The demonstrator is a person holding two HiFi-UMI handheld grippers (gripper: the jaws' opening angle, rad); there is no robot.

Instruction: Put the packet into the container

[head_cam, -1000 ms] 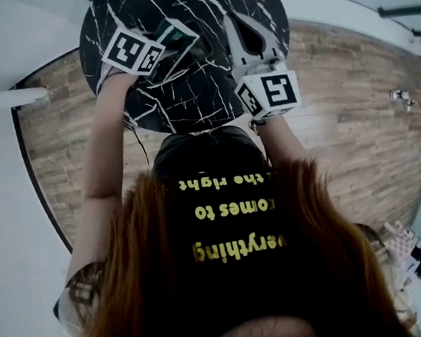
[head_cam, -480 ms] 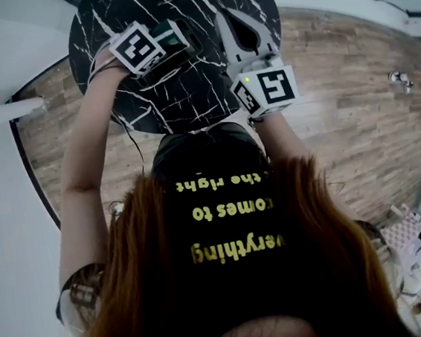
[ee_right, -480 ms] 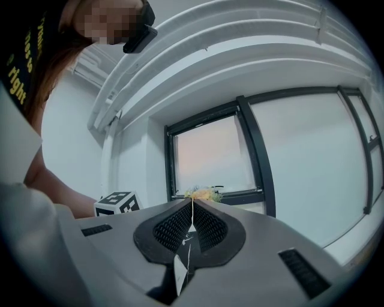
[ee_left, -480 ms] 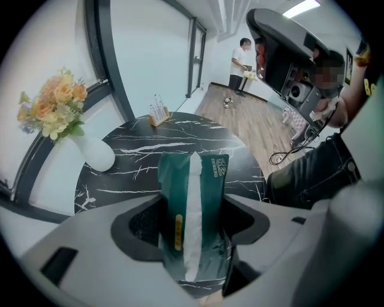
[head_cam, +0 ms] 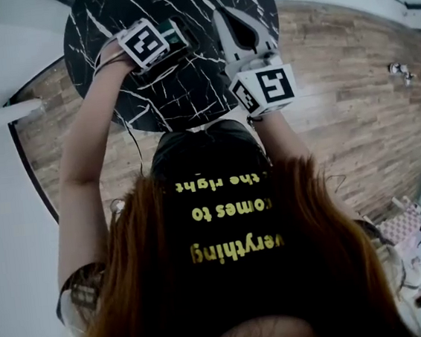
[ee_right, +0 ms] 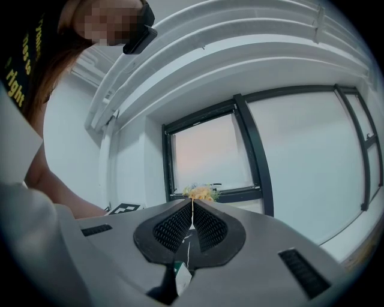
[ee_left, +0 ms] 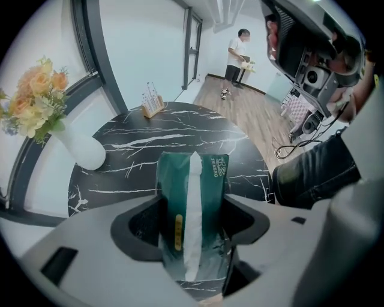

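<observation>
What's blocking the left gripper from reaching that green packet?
Nothing visible: the green packet sits clamped between the jaws of the left gripper, above the black marble table. No container shows in these views, so that path can't be judged.

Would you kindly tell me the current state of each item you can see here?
packet: gripped by its sides, over the table.
left tongs: shut on the packet.
right tongs: shut, nothing between them.
vase: upright on the table, holding flowers.
card stand: upright near the table's far edge.
</observation>
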